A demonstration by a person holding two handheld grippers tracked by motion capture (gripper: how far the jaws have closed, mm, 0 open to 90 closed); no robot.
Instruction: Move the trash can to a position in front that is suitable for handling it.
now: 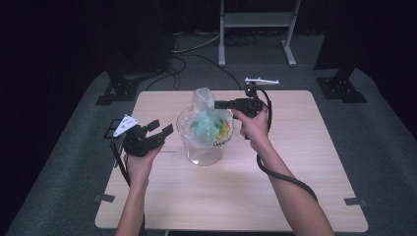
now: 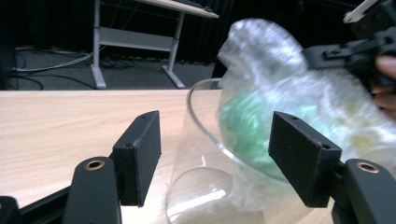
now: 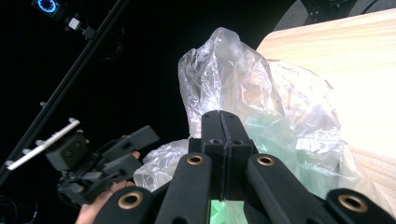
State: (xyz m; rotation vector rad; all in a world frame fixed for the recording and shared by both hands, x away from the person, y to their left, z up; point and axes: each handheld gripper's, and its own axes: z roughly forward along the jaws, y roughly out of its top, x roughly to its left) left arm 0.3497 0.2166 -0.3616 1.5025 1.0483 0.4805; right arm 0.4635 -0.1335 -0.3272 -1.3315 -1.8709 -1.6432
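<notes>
A clear glass bowl (image 1: 202,142) stood near the middle of the wooden table (image 1: 295,196), and a thin plastic bag (image 1: 209,120) with something green inside sat in it, its crumpled top rising well above the rim. On the bag's side facing the person there was a patch of yellow print with dark lettering, too small to read. The right gripper (image 1: 221,104) lay level at the far right side of the bag, its jaws pressed together – in the right gripper view they met with no gap, and the plastic bunched up directly beyond their tips, so they looked to be pinching the film, though the contact itself was hidden behind the jaws. The right hand (image 1: 253,125) held that gripper just beside the bowl. The left gripper (image 1: 161,129) hovered to the left of the bowl, apart from it, with its jaws spread and nothing between the pads; in the left gripper view the two black pads framed the bowl's curved rim and the blurred green bag farther off – neither pad touched the glass. The left hand (image 1: 140,160) gripped it from below, and a cable trailed down along the forearm. Beyond the table's far edge a grey metal stand (image 1: 255,29) stood on the dark floor.
</notes>
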